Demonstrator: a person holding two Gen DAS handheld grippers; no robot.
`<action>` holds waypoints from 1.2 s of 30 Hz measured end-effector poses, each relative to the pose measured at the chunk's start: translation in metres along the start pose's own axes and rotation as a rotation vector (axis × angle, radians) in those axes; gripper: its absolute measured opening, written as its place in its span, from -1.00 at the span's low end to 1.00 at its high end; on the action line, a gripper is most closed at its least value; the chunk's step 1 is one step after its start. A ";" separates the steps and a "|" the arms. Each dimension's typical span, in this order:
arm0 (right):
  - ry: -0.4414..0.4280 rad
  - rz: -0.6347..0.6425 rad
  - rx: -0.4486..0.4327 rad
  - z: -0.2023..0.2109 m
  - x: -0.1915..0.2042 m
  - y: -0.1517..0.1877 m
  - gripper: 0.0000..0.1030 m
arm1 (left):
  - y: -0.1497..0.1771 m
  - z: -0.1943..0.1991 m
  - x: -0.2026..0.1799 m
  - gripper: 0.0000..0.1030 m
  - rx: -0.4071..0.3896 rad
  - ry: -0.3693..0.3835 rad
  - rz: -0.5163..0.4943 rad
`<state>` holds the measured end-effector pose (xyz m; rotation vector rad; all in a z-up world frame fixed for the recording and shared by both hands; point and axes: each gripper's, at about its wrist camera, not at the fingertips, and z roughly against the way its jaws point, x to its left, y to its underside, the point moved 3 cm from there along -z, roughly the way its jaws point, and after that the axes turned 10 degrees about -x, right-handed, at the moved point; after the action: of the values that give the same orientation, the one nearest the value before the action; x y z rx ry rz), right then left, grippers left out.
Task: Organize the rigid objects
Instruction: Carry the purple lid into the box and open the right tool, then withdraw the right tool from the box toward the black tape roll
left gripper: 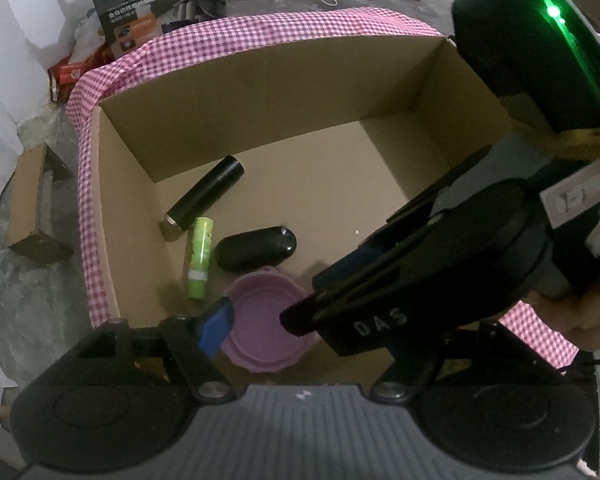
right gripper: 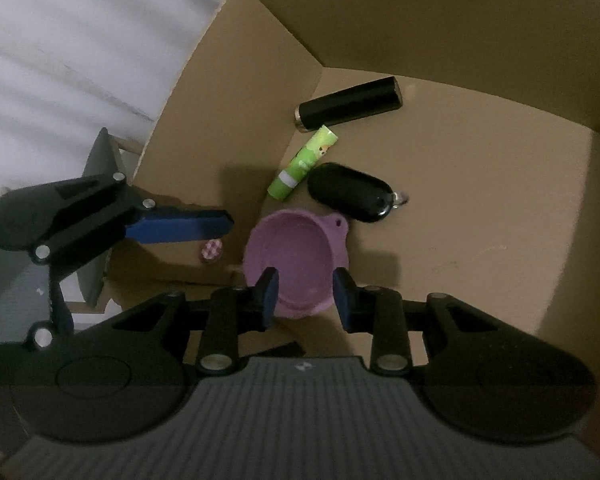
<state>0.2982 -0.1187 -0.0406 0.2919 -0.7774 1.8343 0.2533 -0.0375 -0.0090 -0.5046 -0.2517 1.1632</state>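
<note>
- The purple lid is round and shallow, lying open side up on the floor of the cardboard box, with a small tab with a hole on its rim.
- Just beyond the lid in the box lie a black oval fob, a green tube with a white band and a cartoon face, and a black tube with a metal end.
- My right tongs stand part open, one blue pad on each side of the lid's near rim; I cannot tell whether the pads touch it.
- My left tongs are open with nothing in them. In the left view only one blue finger shows, at the lid's edge; the other is hidden behind the right tongs' body.
- The lid's near edge is cut off by my tongs in both views.
- The lid's tab points toward the fob. The green tube's long axis runs from the lid toward the black tube, which lies crosswise behind it, metal end nearer the box's side wall.
- A pink checked cloth lies under the box, beyond the lid.
</note>
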 end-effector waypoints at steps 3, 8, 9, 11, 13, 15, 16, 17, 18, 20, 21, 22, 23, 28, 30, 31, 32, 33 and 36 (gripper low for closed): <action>-0.008 -0.006 -0.033 0.006 -0.002 -0.001 -0.31 | 0.001 0.006 -0.002 0.50 -0.014 0.005 -0.001; -0.029 -0.023 -0.134 0.045 0.001 -0.002 -0.07 | 0.000 0.025 -0.007 0.53 -0.074 0.007 -0.007; -0.034 -0.029 -0.155 0.052 0.001 -0.002 -0.01 | -0.001 0.030 -0.008 0.55 -0.092 0.008 -0.011; -0.042 -0.045 -0.209 0.069 0.002 -0.002 0.08 | -0.001 0.042 -0.012 0.57 -0.131 0.010 -0.018; -0.047 -0.063 -0.268 0.089 0.003 0.001 0.38 | 0.001 0.055 -0.017 0.57 -0.165 0.016 -0.020; -0.043 -0.065 -0.336 0.110 0.005 0.007 0.55 | 0.004 0.069 -0.021 0.57 -0.203 0.017 -0.028; -0.040 -0.059 -0.367 0.121 0.007 0.012 0.55 | 0.006 0.077 -0.024 0.57 -0.225 0.016 -0.034; -0.036 -0.056 -0.397 0.132 0.009 0.018 0.56 | 0.009 0.085 -0.027 0.58 -0.248 0.013 -0.043; -0.034 -0.055 -0.427 0.145 0.011 0.024 0.57 | 0.011 0.093 -0.030 0.58 -0.269 0.013 -0.051; -0.031 -0.041 -0.491 0.169 0.016 0.041 0.61 | 0.018 0.109 -0.035 0.60 -0.314 0.016 -0.063; -0.026 -0.030 -0.522 0.178 0.019 0.050 0.67 | 0.023 0.118 -0.037 0.64 -0.339 0.019 -0.065; -0.013 -0.016 -0.556 0.188 0.022 0.060 0.75 | 0.027 0.125 -0.039 0.64 -0.359 0.024 -0.065; 0.002 -0.002 -0.588 0.195 0.025 0.069 0.77 | 0.032 0.133 -0.041 0.66 -0.380 0.027 -0.061; 0.115 0.087 -0.725 0.228 0.046 0.128 0.97 | 0.066 0.158 -0.051 0.74 -0.466 0.046 -0.058; 0.172 0.115 -0.759 0.231 0.056 0.150 0.97 | 0.083 0.160 -0.054 0.81 -0.488 0.050 -0.046; 0.203 0.122 -0.776 0.229 0.059 0.161 0.97 | 0.092 0.158 -0.055 0.81 -0.491 0.051 -0.040; 0.238 0.133 -0.787 0.227 0.063 0.171 0.97 | 0.101 0.155 -0.056 0.81 -0.486 0.056 -0.035; 0.271 0.145 -0.791 0.222 0.067 0.180 0.97 | 0.109 0.151 -0.056 0.81 -0.477 0.060 -0.029; 0.385 0.187 -0.806 0.209 0.078 0.205 0.97 | 0.131 0.133 -0.056 0.81 -0.428 0.072 0.011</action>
<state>0.0488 -0.2375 0.0833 -0.6494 -1.2097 1.5232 0.0665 -0.0160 0.0438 -0.9223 -0.4394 1.1011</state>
